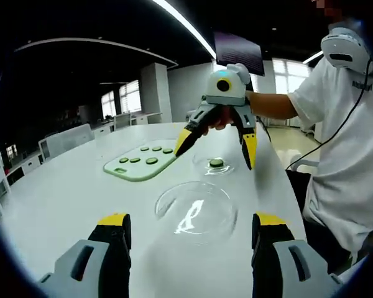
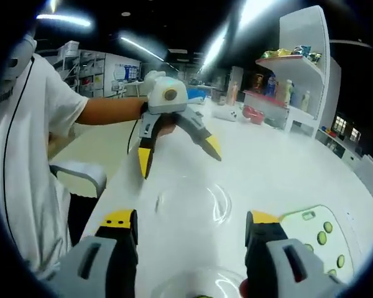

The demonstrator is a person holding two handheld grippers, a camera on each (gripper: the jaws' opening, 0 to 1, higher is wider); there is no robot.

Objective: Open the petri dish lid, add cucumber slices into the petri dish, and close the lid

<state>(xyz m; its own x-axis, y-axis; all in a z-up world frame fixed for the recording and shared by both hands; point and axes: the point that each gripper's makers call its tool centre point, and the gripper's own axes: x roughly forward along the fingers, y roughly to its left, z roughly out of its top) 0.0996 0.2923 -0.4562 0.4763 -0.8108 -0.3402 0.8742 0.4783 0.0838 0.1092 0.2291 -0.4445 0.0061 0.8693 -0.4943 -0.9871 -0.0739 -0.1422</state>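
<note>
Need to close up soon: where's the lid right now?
In the left gripper view, the clear lid lies on the white table, just ahead of the left gripper, nearer than the dish.

Clear petri dish lid (image 1: pixel 196 208) is laid flat on the white table, off the dish. Petri dish base (image 1: pixel 214 165) sits just beyond it, uncovered, with one green cucumber slice (image 1: pixel 216 162) inside. More cucumber slices (image 1: pixel 145 154) are spread on a pale green cutting board (image 1: pixel 121 169) nearby.
</note>
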